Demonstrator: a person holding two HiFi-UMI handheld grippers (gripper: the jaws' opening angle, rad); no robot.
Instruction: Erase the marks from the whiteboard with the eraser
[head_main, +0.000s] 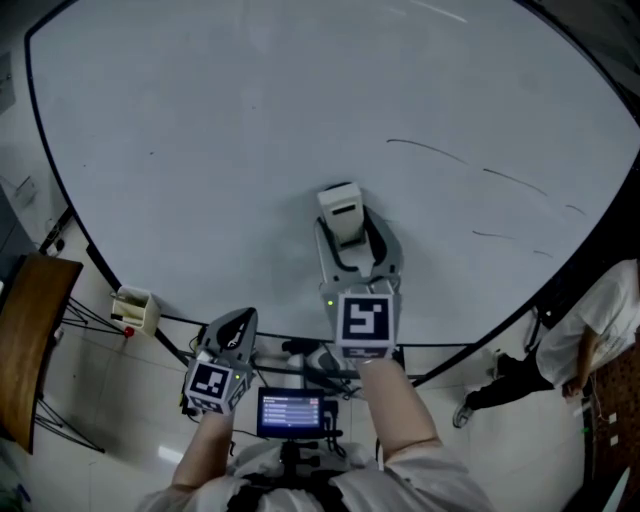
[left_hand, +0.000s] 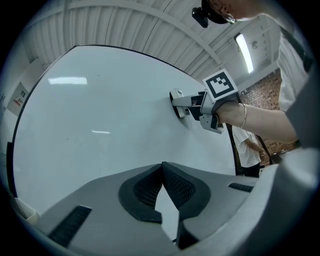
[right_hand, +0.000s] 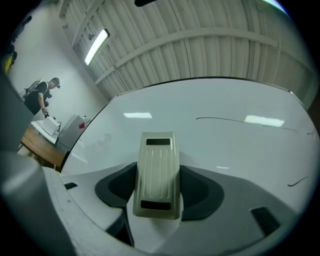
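Note:
A large whiteboard (head_main: 250, 120) fills the head view. Thin dark marks (head_main: 430, 150) run across its right part, with shorter strokes (head_main: 500, 236) lower down. My right gripper (head_main: 352, 245) is shut on a cream eraser (head_main: 341, 212) that presses against the board, left of the marks. In the right gripper view the eraser (right_hand: 158, 174) sits between the jaws, and a long mark (right_hand: 240, 120) lies beyond it. My left gripper (head_main: 228, 335) hangs below the board's lower edge, jaws shut with nothing in them (left_hand: 163, 192). From the left gripper view the right gripper (left_hand: 192, 105) shows against the board.
A small white tray (head_main: 135, 308) hangs at the board's lower left edge. A wooden desk (head_main: 30, 330) stands at far left. A person (head_main: 560, 350) stands at lower right beside the board. A screen (head_main: 290, 412) sits at my chest.

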